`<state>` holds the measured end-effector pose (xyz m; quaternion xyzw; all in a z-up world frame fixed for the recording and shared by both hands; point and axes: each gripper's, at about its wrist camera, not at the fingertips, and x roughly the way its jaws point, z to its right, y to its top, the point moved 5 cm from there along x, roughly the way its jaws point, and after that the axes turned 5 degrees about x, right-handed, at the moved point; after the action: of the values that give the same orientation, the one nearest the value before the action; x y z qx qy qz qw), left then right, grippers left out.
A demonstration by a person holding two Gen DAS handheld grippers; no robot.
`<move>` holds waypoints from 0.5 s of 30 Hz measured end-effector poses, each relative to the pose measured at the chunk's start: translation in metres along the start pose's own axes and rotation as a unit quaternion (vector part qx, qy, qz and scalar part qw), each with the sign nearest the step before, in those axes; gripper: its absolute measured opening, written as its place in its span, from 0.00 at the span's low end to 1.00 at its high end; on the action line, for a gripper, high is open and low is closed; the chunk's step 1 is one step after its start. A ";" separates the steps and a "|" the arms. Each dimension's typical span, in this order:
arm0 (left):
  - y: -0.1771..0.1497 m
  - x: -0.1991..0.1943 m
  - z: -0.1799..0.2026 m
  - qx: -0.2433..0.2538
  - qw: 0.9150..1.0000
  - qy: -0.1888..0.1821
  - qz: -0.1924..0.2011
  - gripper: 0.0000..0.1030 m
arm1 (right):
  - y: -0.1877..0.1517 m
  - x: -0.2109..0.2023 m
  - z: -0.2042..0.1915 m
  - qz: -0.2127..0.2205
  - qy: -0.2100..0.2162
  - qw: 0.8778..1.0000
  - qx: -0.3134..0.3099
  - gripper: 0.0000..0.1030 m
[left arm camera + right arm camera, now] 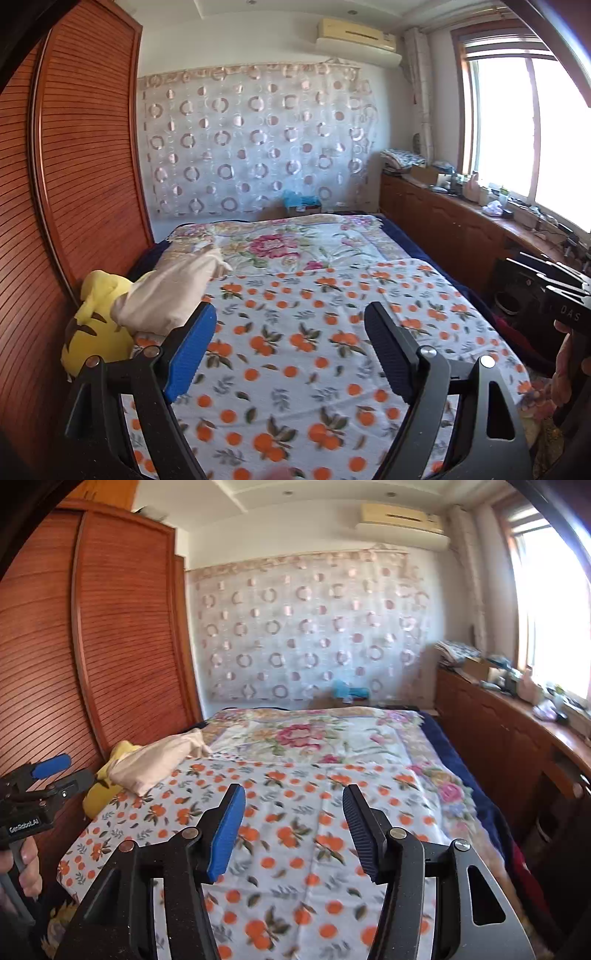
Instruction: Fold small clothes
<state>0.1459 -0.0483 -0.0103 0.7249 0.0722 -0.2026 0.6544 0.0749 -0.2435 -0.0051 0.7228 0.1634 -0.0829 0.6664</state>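
"GenRobot.AI" was read on the black left gripper (55, 775) and "DAS" on the black right gripper (546, 284), both held level, wide open and empty above the orange-printed white cloth (295, 350), with crumpled beige clothing (170, 295) ahead-left.

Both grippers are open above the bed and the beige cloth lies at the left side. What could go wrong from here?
1. The beige cloth rests against the yellow plush toy, so a grasp there may catch the toy too.
2. It lies on the orange-print sheet; closing low could pinch the sheet with it.
3. The cloth sits near the bed's left edge, beside the wardrobe, and the left gripper could bump it.
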 end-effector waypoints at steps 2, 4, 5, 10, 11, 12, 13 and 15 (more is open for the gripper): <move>0.001 -0.004 0.008 0.004 1.000 -0.002 0.008 0.80 | -0.003 -0.011 0.004 0.002 -0.006 1.000 0.009 0.56; 0.003 -0.007 0.014 0.012 1.000 0.002 0.015 0.80 | -0.003 -0.010 0.002 0.002 -0.008 1.000 0.013 0.56; 0.004 -0.008 0.015 0.014 1.000 0.004 0.016 0.80 | -0.003 -0.012 0.002 0.002 -0.010 1.000 0.014 0.56; 0.008 -0.009 0.021 0.013 1.000 0.011 0.014 0.80 | -0.002 0.001 -0.016 0.006 -0.011 1.000 0.013 0.56; 0.008 -0.009 0.021 0.014 1.000 0.015 0.015 0.80 | -0.001 0.000 -0.019 0.008 -0.012 1.000 0.014 0.56; 0.007 -0.010 0.022 0.014 1.000 0.017 0.015 0.80 | -0.001 -0.001 -0.021 0.009 -0.013 1.000 0.013 0.56; 0.007 -0.010 0.022 0.013 1.000 0.018 0.014 0.80 | -0.003 0.000 -0.019 0.009 -0.013 1.000 0.014 0.56; 0.007 -0.010 0.022 0.010 1.000 0.015 0.013 0.80 | -0.002 -0.001 -0.020 0.007 -0.011 1.000 0.013 0.56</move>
<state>0.1353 -0.0690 -0.0011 0.7353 0.0706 -0.1837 0.6486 0.0712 -0.2239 -0.0050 0.7317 0.1497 -0.0886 0.6590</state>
